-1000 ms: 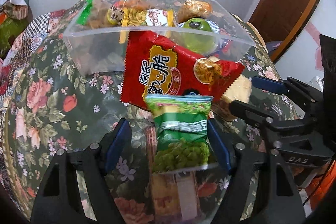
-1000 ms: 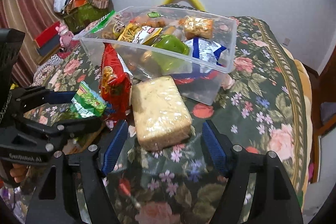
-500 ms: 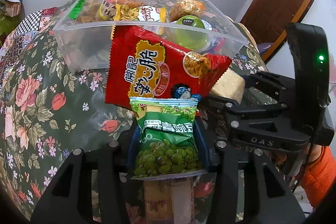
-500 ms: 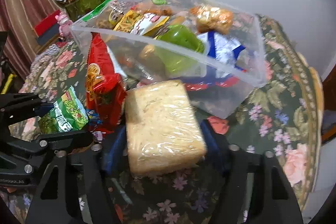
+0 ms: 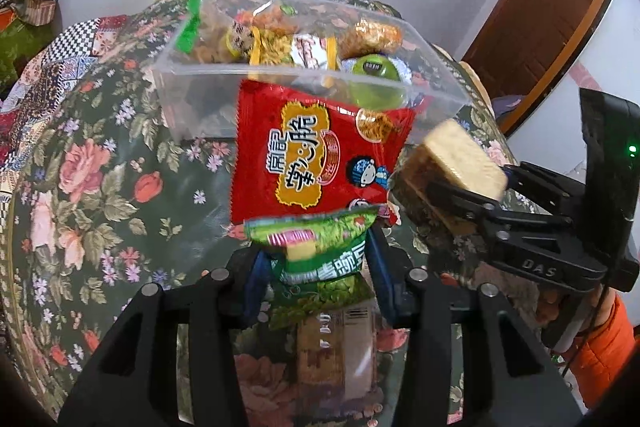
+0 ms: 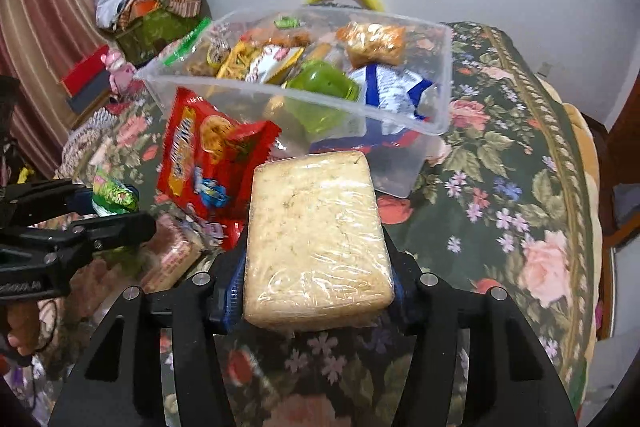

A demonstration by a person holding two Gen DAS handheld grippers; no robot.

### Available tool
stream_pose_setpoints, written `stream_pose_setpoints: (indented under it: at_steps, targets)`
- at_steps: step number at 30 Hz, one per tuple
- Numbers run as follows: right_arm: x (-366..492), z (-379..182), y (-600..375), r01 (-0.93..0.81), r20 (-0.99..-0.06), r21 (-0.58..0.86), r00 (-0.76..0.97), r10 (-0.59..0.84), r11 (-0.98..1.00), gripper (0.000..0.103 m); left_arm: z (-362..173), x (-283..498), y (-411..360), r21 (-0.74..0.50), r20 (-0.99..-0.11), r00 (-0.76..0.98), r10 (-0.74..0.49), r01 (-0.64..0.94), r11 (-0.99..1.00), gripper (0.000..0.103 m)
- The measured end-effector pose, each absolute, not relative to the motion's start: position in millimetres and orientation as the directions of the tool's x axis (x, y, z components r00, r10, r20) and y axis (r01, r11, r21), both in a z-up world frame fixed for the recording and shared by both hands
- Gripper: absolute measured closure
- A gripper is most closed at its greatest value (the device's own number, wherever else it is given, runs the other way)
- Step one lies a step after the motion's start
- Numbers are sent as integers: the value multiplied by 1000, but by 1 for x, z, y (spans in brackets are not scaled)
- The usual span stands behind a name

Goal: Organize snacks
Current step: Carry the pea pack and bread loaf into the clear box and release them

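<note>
My left gripper (image 5: 316, 267) is shut on a green pea snack packet (image 5: 320, 259) and holds it above the floral tablecloth; the packet also shows in the right wrist view (image 6: 114, 193). My right gripper (image 6: 316, 267) is shut on a pale wrapped noodle block (image 6: 316, 239), lifted off the table; the block also shows in the left wrist view (image 5: 456, 163). A red snack bag (image 5: 316, 155) leans against the clear plastic bin (image 5: 192, 99), which holds several snacks. The bin (image 6: 400, 119) stands beyond both grippers.
A flat biscuit packet (image 5: 340, 355) lies on the table under the left gripper. The floral tablecloth (image 6: 500, 207) covers the round table. Clutter (image 6: 148, 7) sits off the table's left side. A wooden door (image 5: 560, 7) is at the right.
Both grippers have closed on their items and lifted them: the left took the green packet, the right took the noodle block. The red bag now stands more upright against the bin.
</note>
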State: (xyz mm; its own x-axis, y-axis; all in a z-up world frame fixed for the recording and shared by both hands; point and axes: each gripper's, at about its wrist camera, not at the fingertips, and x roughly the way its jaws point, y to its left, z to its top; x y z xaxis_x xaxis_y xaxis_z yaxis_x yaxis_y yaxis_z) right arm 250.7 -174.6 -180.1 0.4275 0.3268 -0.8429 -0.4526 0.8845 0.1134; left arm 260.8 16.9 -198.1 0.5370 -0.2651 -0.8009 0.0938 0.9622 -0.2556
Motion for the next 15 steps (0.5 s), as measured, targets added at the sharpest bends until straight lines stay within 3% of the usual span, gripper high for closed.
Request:
stream_pose_setpoints:
  at_steps: [15]
  targets:
    - [249,-134,-180,-436,-774,110,526,352,893,51,-160,263,30,-246,-756,609,-241,77,966,59]
